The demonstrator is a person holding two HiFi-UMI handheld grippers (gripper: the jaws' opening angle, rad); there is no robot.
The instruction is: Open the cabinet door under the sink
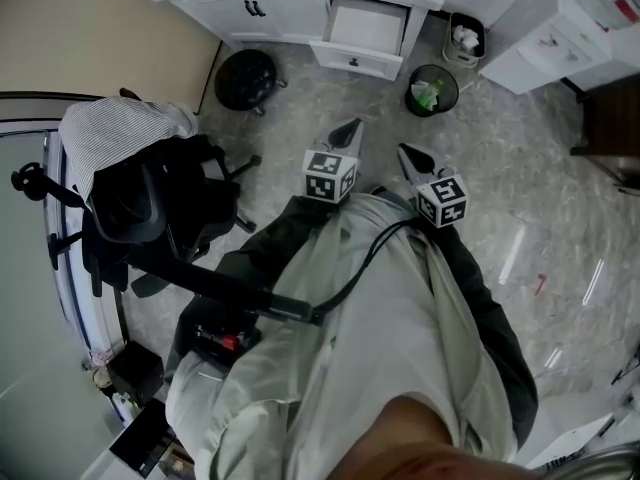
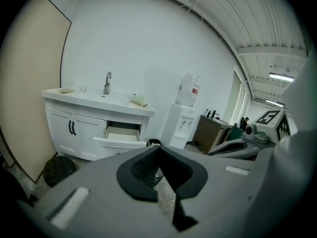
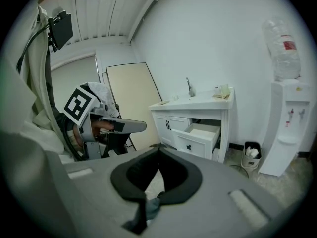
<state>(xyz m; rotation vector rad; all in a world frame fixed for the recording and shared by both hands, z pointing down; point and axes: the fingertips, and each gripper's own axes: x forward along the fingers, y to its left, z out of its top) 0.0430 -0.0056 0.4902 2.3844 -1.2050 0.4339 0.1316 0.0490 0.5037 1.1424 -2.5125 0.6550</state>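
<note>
The white sink cabinet [image 1: 270, 13] stands across the floor at the top of the head view. Its two doors [image 2: 74, 131] with black handles [image 2: 72, 128] are closed. Right of them a drawer [image 1: 365, 26] is pulled out. The doors [image 3: 171, 127] and the drawer [image 3: 202, 135] also show in the right gripper view. My left gripper [image 1: 350, 128] and right gripper [image 1: 408, 153] hang side by side in front of my body, well short of the cabinet. Both point toward it and touch nothing. The left gripper's [image 2: 158, 148] jaws are shut and empty. So are the right gripper's [image 3: 158, 147].
A black round stool [image 1: 247, 78] sits on the floor before the doors. A black waste bin [image 1: 433, 90] and a small white bin [image 1: 465, 38] stand right of the drawer. An office chair [image 1: 140, 188] draped with striped cloth is at my left. A water dispenser [image 2: 181, 123] stands right of the sink.
</note>
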